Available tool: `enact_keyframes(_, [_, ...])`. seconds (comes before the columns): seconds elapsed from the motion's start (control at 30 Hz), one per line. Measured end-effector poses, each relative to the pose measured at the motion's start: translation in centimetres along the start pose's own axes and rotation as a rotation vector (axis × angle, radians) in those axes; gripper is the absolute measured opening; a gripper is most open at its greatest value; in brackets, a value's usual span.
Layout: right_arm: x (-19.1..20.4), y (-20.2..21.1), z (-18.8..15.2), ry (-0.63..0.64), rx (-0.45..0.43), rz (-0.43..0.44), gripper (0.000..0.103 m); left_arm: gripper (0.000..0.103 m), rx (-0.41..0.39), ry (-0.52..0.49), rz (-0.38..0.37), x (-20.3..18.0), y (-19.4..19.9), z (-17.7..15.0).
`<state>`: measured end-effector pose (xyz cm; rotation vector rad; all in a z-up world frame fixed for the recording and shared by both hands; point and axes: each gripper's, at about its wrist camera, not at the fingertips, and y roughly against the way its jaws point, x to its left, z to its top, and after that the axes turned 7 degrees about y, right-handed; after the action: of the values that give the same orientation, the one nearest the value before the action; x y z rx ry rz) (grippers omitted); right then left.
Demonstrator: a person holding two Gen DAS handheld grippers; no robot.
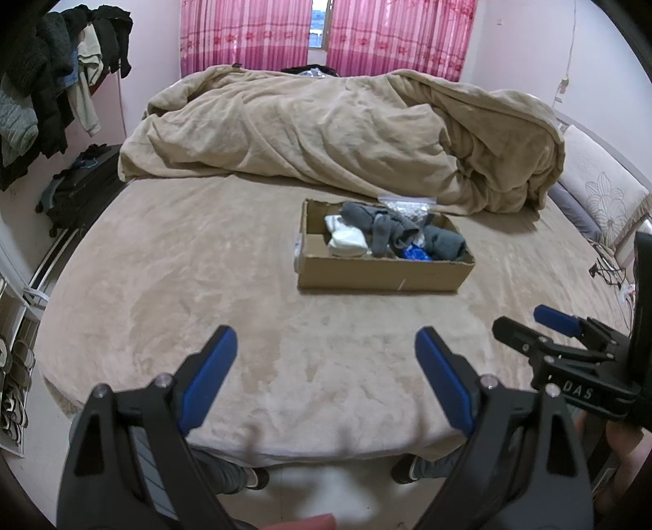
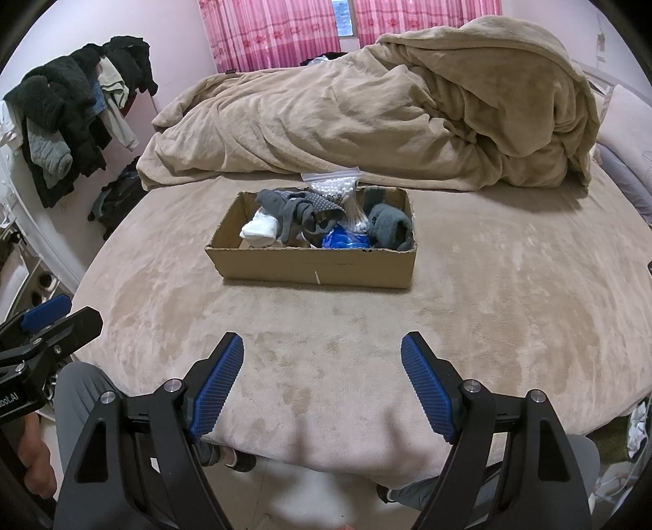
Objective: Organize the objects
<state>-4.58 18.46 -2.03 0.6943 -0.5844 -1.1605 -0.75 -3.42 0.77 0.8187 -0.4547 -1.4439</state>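
On the tan bed cover [image 2: 509,285], a cardboard box [image 2: 318,267] is seen already holding grey socks [image 2: 297,214], a white sock [image 2: 258,232], a blue packet [image 2: 344,240] and a bag of cotton swabs [image 2: 338,189], so the organizing appears largely done or not yet begun. Both the left gripper [image 1: 326,350] and the right gripper [image 2: 322,354] are held spread apart and empty near the bed's front edge, well apart from the box. A crumpled blanket [image 1: 326,126], pink curtains [image 1: 252,36] and hung clothes [image 1: 53,73] are seen beyond.

- A home bedroom: a wide bed under a tan plush sheet [image 1: 203,285] and a rumpled beige fleece duvet [image 1: 326,122]
- Pink floral curtains [image 1: 252,36] flank the window
- Dark clothes heaped on a rack [image 2: 73,118]
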Motion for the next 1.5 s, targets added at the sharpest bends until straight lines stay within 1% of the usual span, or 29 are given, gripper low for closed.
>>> enact_keyframes(0.6, [-0.20, 0.26, 0.25, -0.001, -0.004, -0.002, 0.082, 0.090, 0.004, 0.001, 0.000, -0.04, -0.08, -0.06])
enact_keyframes(0.9, [0.32, 0.87, 0.63, -0.001, -0.013, 0.005, 0.082, 0.090, 0.008, 0.002, -0.004, -0.10, -0.19, -0.09])
enact_keyframes(1.5, [0.51, 0.84, 0.68, -0.002, -0.015, 0.005, 0.082, 0.090, 0.014, 0.004, -0.011, -0.17, -0.61, -0.25])
